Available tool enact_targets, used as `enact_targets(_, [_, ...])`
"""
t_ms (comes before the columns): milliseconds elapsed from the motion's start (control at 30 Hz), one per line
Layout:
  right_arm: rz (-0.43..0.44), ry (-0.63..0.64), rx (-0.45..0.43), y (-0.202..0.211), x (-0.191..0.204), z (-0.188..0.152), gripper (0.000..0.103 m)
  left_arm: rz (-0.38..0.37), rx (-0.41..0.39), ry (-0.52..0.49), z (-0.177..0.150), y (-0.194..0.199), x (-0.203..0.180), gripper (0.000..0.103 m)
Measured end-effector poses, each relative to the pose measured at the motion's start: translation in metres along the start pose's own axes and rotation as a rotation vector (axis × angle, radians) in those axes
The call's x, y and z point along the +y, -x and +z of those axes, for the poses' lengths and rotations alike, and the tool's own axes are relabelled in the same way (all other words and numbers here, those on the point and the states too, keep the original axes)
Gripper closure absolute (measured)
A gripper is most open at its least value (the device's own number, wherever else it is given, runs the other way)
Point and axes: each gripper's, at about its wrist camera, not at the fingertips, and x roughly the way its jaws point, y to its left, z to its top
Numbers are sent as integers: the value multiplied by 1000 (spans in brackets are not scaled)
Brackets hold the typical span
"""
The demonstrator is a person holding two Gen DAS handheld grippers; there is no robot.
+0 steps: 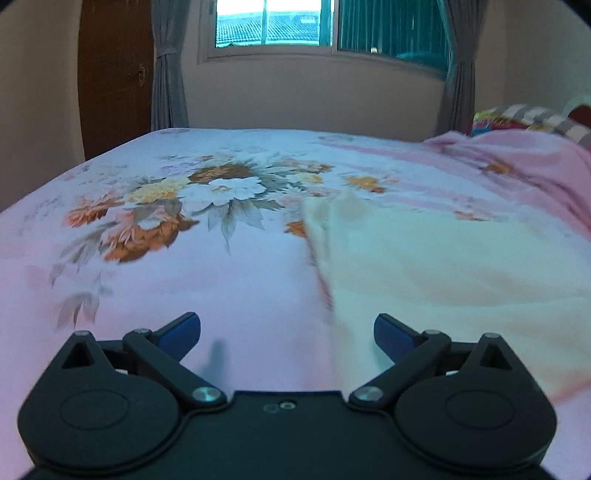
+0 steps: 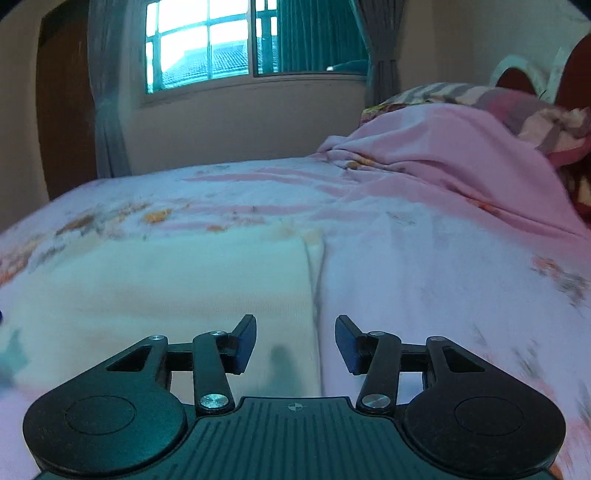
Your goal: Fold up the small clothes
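Both released: left gripper and right gripper straddle the cream garment side edges on bed; pinch both near corners evenly.

We see a bed covered by a pink floral sheet, its printed bouquet of white, yellow and rust-brown flowers lying toward the far edge. At the right, we note a bunched pink blanket with a striped pillow behind it. On the far wall, a window sits between grey curtains, beside a brown wooden door.
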Motion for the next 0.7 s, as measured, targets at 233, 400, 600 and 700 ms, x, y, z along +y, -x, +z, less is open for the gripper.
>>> enact_targets(233, [-31, 156, 150, -69, -7, 4, 61, -51, 49, -73, 11, -46, 5, 10])
enact_targets(400, [13, 129, -24, -65, -11, 42, 61, -81, -49, -41, 54, -67, 9, 9])
enact_targets(600, [-64, 64, 144, -152, -21, 63, 60, -93, 109, -46, 66, -144, -18, 1])
enact_targets(700, [-86, 111, 153, -151, -21, 56, 50, -82, 99, -26, 63, -136, -18, 1])
